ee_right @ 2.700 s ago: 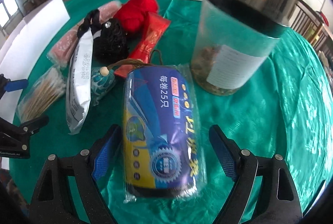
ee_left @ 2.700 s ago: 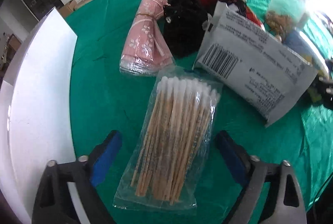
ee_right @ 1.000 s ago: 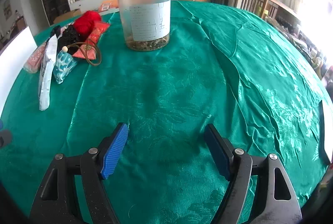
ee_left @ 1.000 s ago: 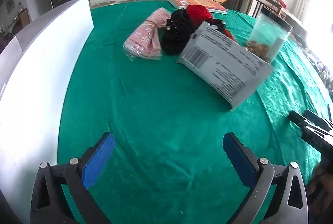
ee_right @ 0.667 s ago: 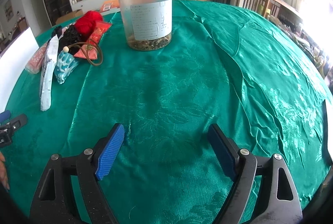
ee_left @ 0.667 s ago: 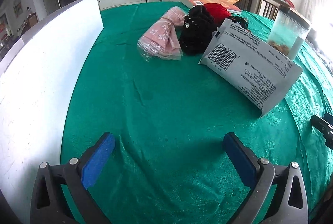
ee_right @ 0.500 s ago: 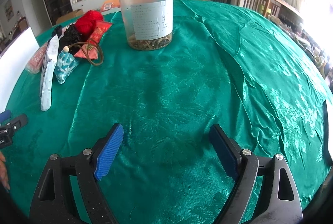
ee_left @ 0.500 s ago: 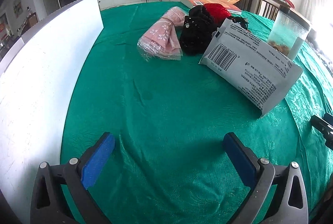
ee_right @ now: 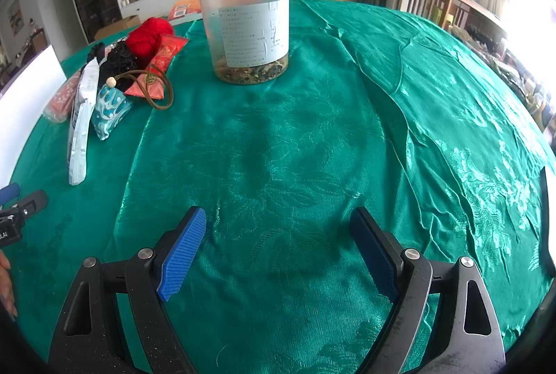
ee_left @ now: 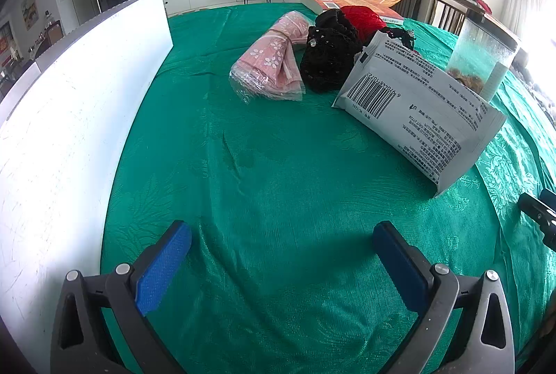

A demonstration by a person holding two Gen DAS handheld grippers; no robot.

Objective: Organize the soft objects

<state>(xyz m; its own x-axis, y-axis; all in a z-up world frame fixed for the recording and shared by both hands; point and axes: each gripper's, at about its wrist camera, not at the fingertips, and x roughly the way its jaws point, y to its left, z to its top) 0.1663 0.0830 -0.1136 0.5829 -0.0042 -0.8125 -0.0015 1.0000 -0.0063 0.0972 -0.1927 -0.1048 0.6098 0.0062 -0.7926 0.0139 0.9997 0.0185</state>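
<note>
A pink flowered cloth roll in clear wrap (ee_left: 274,64), a black knitted pouch (ee_left: 326,56), a red yarn ball (ee_left: 363,17) and a grey barcoded packet (ee_left: 417,110) lie far ahead of my left gripper (ee_left: 282,264), which is open and empty over bare green cloth. My right gripper (ee_right: 278,252) is open and empty above the cloth. In the right wrist view the grey packet (ee_right: 80,116), a blue patterned sachet (ee_right: 111,111), the red yarn ball (ee_right: 147,37) and a red packet (ee_right: 161,64) lie at the far left.
A white board (ee_left: 59,116) stands along the table's left side. A clear jar with a black lid (ee_right: 247,21) stands ahead of the right gripper. An orange book (ee_left: 333,0) lies at the far edge. The green tablecloth (ee_right: 347,130) is wrinkled on the right.
Both grippers pulled back from the cotton swab bag and the blue roll pack seen 2.7 s ago; neither item is in view now. Over the last half second nothing moved.
</note>
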